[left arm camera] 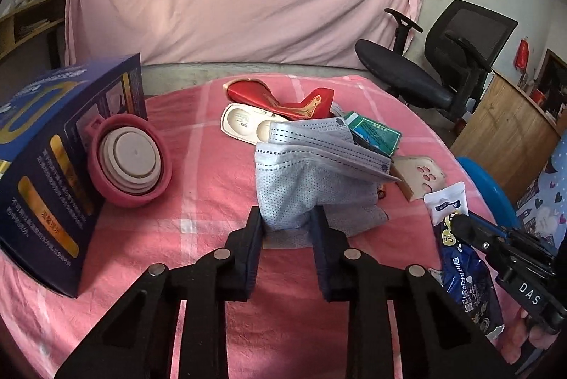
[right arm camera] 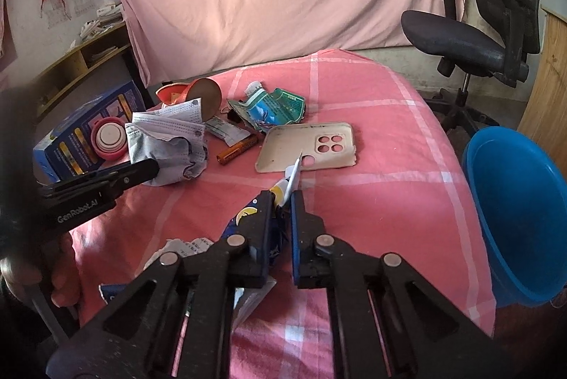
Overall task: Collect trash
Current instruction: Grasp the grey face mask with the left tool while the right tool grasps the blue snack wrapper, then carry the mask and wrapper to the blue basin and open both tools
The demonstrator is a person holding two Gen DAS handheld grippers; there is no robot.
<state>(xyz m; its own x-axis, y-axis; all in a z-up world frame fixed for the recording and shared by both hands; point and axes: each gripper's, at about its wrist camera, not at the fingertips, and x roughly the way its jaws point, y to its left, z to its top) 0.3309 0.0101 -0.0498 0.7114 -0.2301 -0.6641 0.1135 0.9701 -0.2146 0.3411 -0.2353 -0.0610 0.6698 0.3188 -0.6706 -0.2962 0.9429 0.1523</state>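
On the pink checked tablecloth (left arm camera: pixel 212 187) lies a pile of trash. My left gripper (left arm camera: pixel 287 216) is shut on the lower edge of a grey face mask (left arm camera: pixel 312 166), which bulges up between the pads. My right gripper (right arm camera: pixel 283 196) is shut on a dark blue snack wrapper (right arm camera: pixel 248 219) with a white top edge sticking out past the fingertips. The left wrist view shows that wrapper (left arm camera: pixel 464 276) at the right, in the right gripper (left arm camera: pixel 460 223). In the right wrist view, the left gripper (right arm camera: pixel 152 170) touches the mask (right arm camera: pixel 170 145).
A beige phone case (right arm camera: pixel 304 148), a battery (right arm camera: pixel 237 150), a green torn packet (right arm camera: pixel 276 108) and red foil (left arm camera: pixel 276 95) lie nearby. A blue box (left arm camera: pixel 39 173) and pink folding cup (left arm camera: pixel 131 163) stand left. A blue basin (right arm camera: pixel 517 209) sits off the right edge, an office chair (right arm camera: pixel 478 35) behind.
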